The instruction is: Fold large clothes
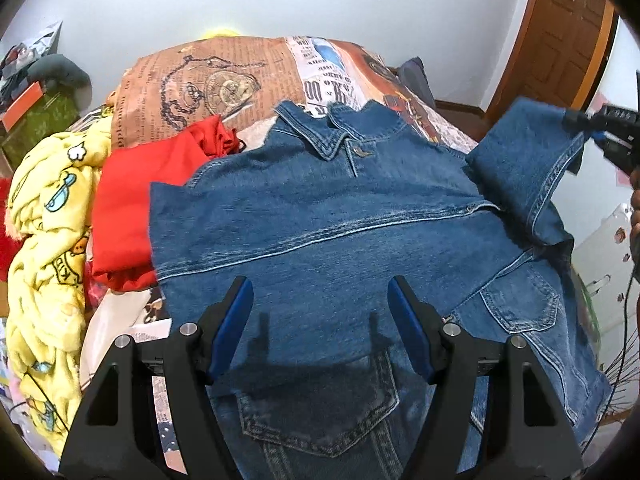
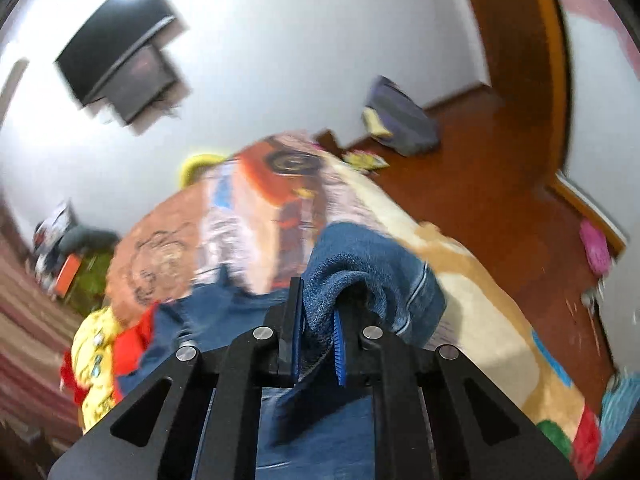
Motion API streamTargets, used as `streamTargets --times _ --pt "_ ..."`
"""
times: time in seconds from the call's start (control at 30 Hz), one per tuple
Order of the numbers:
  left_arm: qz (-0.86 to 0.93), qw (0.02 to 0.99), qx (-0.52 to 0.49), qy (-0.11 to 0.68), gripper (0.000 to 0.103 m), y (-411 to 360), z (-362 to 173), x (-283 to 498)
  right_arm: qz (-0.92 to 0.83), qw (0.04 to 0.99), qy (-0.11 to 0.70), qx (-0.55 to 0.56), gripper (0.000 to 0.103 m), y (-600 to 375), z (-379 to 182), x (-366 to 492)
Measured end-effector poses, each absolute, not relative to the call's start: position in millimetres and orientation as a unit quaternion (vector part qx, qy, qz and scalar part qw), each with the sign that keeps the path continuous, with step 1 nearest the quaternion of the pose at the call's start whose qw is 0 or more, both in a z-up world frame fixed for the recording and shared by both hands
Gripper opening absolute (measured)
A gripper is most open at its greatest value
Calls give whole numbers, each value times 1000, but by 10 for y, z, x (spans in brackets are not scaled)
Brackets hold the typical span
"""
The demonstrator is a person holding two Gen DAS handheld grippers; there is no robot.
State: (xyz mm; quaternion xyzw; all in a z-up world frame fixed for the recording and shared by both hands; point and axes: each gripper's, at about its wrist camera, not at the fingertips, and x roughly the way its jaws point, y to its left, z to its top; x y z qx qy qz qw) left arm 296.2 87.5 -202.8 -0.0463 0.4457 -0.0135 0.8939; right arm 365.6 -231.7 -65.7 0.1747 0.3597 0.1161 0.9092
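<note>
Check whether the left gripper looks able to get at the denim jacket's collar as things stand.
Probably yes. The left gripper is open and empty over the jacket, and nothing lies on the denim between it and the collar. The right gripper is off to the side, holding the sleeve.

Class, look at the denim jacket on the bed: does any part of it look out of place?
Yes. The jacket lies flat, but one sleeve sticks up off the bed, pinched in the right gripper.

Black gripper (image 1: 320, 300) — blue pads (image 1: 236, 320)
</note>
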Motion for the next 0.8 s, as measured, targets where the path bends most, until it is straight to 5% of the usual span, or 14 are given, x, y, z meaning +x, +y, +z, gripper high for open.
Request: streamTargets --times 0.3,0.8 --pt "4 902 -71 425 69 1218 -1898 2713 258 877 383 134 10 -1194 -480 3484" --pt "33 896 -79 436 69 1574 -1991 2403 324 775 541 -44 14 155 -1799 3087"
